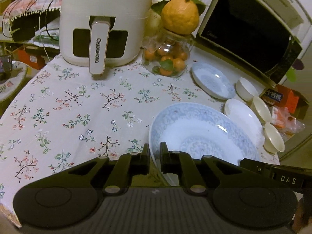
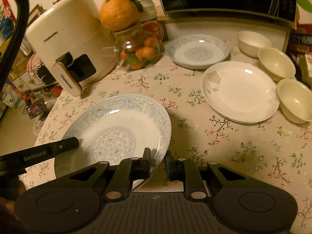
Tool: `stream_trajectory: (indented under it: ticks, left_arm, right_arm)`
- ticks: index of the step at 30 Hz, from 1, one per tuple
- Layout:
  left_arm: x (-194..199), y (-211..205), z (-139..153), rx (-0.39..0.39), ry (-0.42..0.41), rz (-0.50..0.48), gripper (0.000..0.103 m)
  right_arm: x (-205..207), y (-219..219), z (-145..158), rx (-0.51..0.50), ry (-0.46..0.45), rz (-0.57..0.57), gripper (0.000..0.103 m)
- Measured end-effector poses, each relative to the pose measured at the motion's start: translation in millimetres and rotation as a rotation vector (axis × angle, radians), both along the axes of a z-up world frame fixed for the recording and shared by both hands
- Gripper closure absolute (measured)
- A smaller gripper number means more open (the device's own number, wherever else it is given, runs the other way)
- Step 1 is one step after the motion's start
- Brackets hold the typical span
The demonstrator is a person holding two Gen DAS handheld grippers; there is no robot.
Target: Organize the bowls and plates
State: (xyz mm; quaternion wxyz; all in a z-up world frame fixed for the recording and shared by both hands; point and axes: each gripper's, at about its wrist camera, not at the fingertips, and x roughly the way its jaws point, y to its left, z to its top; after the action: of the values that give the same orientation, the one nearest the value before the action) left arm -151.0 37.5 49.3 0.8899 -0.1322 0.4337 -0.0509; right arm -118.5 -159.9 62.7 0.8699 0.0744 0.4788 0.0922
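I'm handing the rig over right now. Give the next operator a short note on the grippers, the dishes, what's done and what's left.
Left gripper and right gripper: both shut on opposite rims of the large blue-patterned plate, which is tilted above the tablecloth.
On the table: smaller blue-patterned plate, white plate, white bowl, two cream bowls, all separate.
Done: nothing stacked.
Left: set this plate down, then stack plates and bowls.

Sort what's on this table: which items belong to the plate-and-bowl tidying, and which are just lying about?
Belongs to the job:
large blue-patterned plate, gripped by both hand-held grippers
smaller blue-patterned plate
white plate
white bowl
two cream bowls

Just lying about:
air fryer
glass jar of small oranges
large orange
microwave
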Motion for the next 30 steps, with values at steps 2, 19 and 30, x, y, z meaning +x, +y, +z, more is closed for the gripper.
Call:
stream_trajectory:
  ticks: [2, 19, 30]
  left_arm:
    - [-3.7, -0.4, 2.7, 0.001, -0.007, -0.006, 0.095]
    - [-16.7, -2.4, -25.0, 0.043, -0.002, -0.008, 0.095]
    - [-13.4, -3.7, -42.6, 0.090, 0.035, -0.007, 0.095]
  right_arm:
    - [-6.3, -1.1, 4.2, -0.009, -0.022, 0.002, 0.088]
    - [-19.3, 11.9, -17.1, -0.093, -0.041, 0.001, 0.088]
    - [-13.2, 20.7, -36.4, -0.118, -0.002, -0.004, 0.088]
